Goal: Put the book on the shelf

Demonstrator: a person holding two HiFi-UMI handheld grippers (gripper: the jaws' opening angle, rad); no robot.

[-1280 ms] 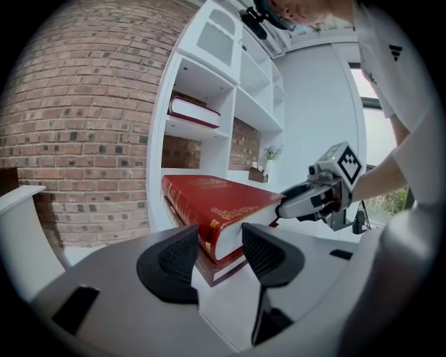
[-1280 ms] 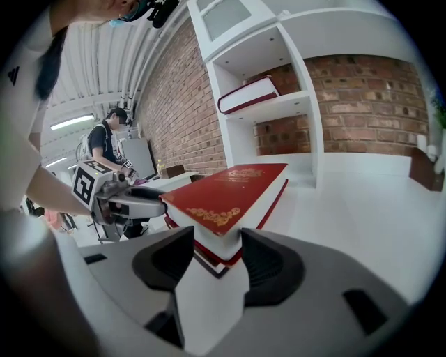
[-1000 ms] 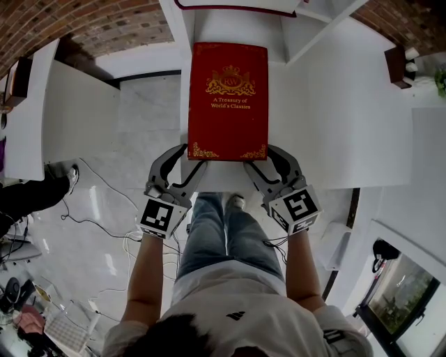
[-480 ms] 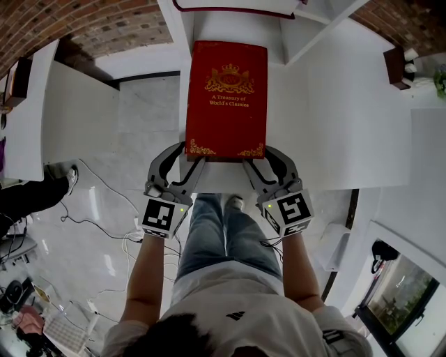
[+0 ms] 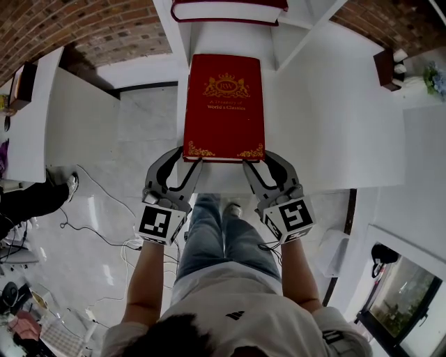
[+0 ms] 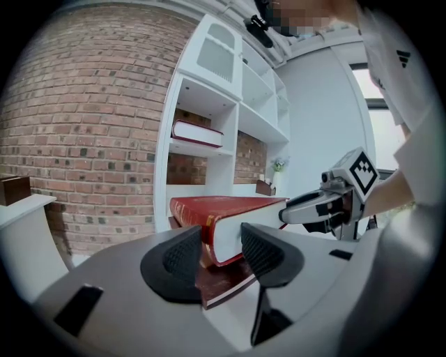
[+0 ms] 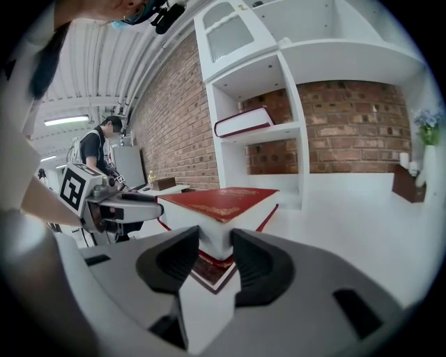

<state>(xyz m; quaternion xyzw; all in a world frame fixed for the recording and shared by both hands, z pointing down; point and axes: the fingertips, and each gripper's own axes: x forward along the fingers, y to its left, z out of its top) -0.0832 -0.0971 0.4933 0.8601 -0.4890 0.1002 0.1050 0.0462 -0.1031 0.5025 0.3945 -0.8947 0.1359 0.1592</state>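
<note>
A thick red book [image 5: 223, 108] titled "A Treasury of World's Classics" lies flat before the white shelf unit [image 5: 296, 31]. Its near end sits raised above a darker book [image 6: 226, 280] underneath. My left gripper [image 5: 187, 162] grips the near left corner, and its pads [image 6: 182, 254] press the spine and page edge. On the near right corner my right gripper [image 5: 259, 162] is shut too, pads [image 7: 252, 256] against the white pages [image 7: 212, 233]. Both sets of jaws have just been closing with the book between them.
Another red book [image 5: 228, 10] lies on a shelf board above and beyond. A brown box [image 5: 387, 66] and a small plant [image 7: 426, 118] stand at the right. A white table [image 5: 70, 118] is at the left, with cables [image 5: 104, 209] on the floor. A person [image 7: 94, 150] stands farther off.
Both grippers have closed onto the book's near corners and risen a little, lifting its near end. The shelf book now shows more at the top of the head view.
</note>
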